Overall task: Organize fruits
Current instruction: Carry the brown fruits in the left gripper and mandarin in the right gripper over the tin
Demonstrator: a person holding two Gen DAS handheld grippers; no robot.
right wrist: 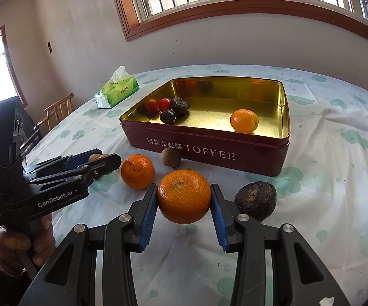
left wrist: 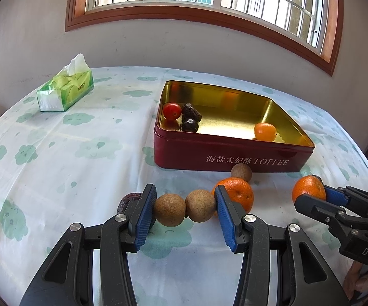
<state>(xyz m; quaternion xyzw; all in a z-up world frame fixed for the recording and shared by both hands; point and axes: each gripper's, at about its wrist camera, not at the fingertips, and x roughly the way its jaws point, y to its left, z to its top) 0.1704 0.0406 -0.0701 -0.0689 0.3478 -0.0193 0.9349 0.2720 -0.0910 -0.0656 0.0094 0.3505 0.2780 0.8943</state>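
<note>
Left wrist view
Left gripper (left wrist: 185,207): pinching two longans (left wrist: 185,207) side by side, pads pressed on their outer sides, low over the cloth.
Orange (left wrist: 237,195): on the cloth just behind the right finger.
Third longan (left wrist: 241,172): on the cloth, against the tin's front wall.
Dark fruit (left wrist: 126,201): mostly hidden behind the left finger.
Tin (left wrist: 222,156): red, open, holding a tomato (left wrist: 171,111), two dark fruits and a kumquat (left wrist: 265,131).
Tissue pack (left wrist: 65,93): far left, well apart.

Right wrist view
Right gripper (right wrist: 184,200): clamped on a mandarin (right wrist: 184,200), both pads touching it.
Wrinkled fruit (right wrist: 256,200): on the cloth just right of the right finger.
Second orange (right wrist: 137,170): between the two grippers, near the tin.
Hand (right wrist: 18,244): holds the left gripper's handle.
</note>
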